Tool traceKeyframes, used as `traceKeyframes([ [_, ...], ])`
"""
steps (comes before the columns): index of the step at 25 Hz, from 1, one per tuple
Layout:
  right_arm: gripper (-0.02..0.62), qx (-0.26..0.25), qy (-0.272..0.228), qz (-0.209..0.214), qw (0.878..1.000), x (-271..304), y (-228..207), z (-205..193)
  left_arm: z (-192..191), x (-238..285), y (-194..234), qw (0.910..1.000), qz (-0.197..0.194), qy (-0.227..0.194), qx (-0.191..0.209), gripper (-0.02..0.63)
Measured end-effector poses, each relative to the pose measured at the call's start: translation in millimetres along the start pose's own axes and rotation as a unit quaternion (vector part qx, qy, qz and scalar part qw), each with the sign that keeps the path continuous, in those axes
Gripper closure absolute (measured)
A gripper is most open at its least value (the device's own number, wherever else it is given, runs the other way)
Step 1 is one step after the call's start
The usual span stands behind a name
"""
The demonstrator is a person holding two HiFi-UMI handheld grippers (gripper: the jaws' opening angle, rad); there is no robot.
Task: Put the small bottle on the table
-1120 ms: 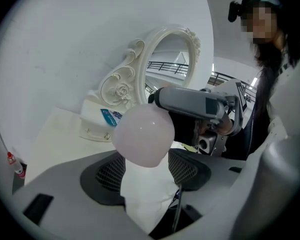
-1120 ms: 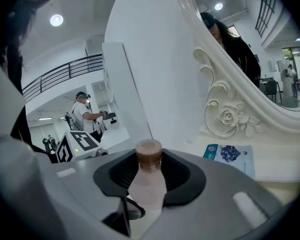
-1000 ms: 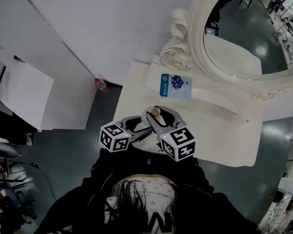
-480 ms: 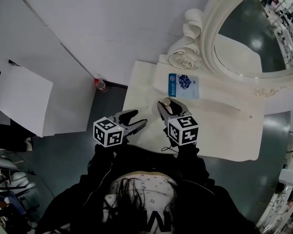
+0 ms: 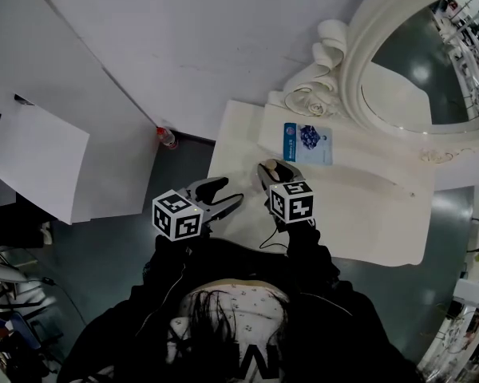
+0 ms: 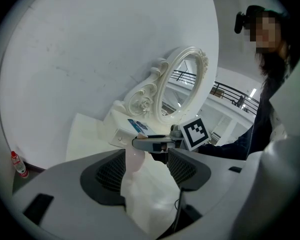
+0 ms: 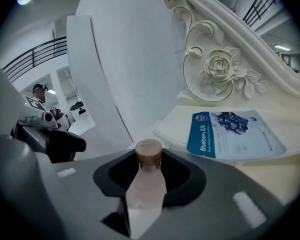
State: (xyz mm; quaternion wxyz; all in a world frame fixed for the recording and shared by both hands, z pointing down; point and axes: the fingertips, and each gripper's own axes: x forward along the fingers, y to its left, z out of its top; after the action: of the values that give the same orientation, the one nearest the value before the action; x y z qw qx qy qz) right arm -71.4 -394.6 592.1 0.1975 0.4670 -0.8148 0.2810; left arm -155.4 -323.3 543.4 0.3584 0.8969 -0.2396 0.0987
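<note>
The small bottle (image 7: 146,186) has a pale pink body and a brown cap. It lies lengthwise between the jaws of my right gripper (image 7: 149,171), cap pointing away, and the gripper is shut on it. In the head view the right gripper (image 5: 275,175) holds the bottle (image 5: 271,167) over the front left part of the white dressing table (image 5: 367,214). Whether the bottle touches the top I cannot tell. My left gripper (image 5: 222,195) stands open at the table's left front edge, nothing held. In the left gripper view, that gripper (image 6: 145,170) looks at the right gripper (image 6: 152,143).
A blue and white Blueberry packet (image 5: 307,142) lies flat on a raised shelf before the ornate white mirror frame (image 5: 327,70). A red-capped bottle (image 5: 166,138) stands on the floor by the wall. White boards (image 5: 40,162) lean at the left.
The two grippers, close together a second ago with the bottle between them, have drawn apart. The right one has carried the bottle forward over the table; the left has backed off leftward.
</note>
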Motion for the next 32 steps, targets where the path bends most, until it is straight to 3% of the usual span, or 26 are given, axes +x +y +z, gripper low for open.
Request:
traceKeyframes([
  [8,0.447,-0.010,0.007,0.002,1.000,13,0,-6,0,-5,5,1.0000,0.005,-0.003,-0.004,0.339],
  [15,0.447,-0.103,-0.013,0.005,0.995,18,13,-5,0,-7,6,1.0000,0.005,-0.003,-0.004,0.341],
  [26,0.448,-0.136,-0.041,0.004,0.990,29,7,0,0,-7,1,1.0000,-0.005,0.001,0.006,0.341],
  [32,0.446,-0.131,-0.052,-0.006,0.990,33,4,4,-2,-7,-3,0.9999,-0.010,0.003,0.011,0.341],
])
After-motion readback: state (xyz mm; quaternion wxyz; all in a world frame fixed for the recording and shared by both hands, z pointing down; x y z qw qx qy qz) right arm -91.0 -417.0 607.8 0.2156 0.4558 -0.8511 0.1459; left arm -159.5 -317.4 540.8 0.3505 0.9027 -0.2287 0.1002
